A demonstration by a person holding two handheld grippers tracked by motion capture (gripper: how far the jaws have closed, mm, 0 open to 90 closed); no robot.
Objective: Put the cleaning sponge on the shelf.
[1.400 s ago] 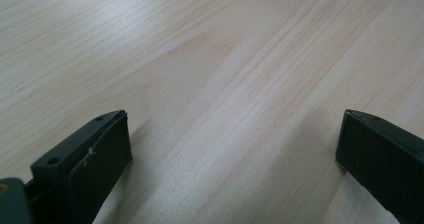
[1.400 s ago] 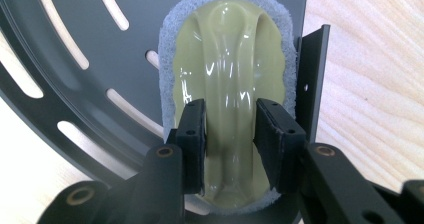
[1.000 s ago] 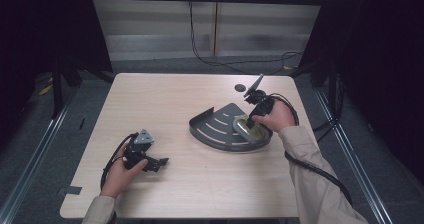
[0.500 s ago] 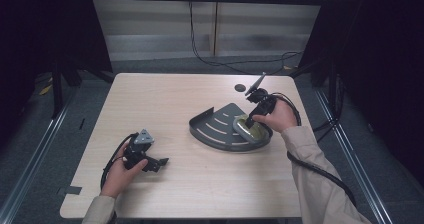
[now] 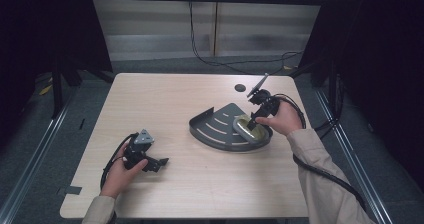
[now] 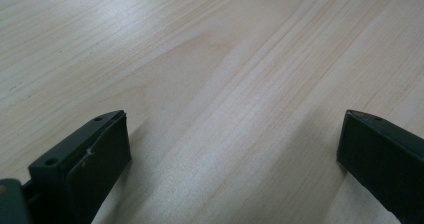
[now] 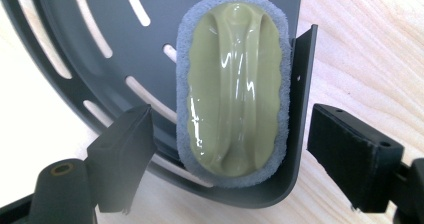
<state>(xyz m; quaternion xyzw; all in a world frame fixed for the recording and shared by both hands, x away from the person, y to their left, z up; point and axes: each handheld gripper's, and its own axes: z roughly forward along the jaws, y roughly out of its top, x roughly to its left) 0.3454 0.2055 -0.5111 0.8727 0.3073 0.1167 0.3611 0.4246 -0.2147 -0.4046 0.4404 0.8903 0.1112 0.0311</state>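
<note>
Right gripper (image 5: 254, 122) hangs over the near right corner of the dark slotted tray (image 5: 220, 132), its jaws spread wide and touching nothing. Compared with a second ago, those jaws have just been opening: earlier they sat closer together around the scrubber, and now the green-handled scrubber (image 5: 247, 129) lies free on the tray floor. In the right gripper view the scrubber (image 7: 234, 89) rests flat between the two jaws without contact, its grey sponge edge close against the tray's upright side wall (image 7: 300, 109), with the tray's curved rim passing below it. The right hand (image 5: 281, 119) has barely shifted from its earlier spot beside the tray, and the tray itself sits where it did, right of centre on the wooden table (image 5: 165, 104).

Left gripper (image 5: 156, 163) rests on the table near the front left, well apart from the tray, in the same place as in both earlier pictures. Its own view shows bare wood grain (image 6: 225, 84) between jaws that stand wide apart and empty.
</note>
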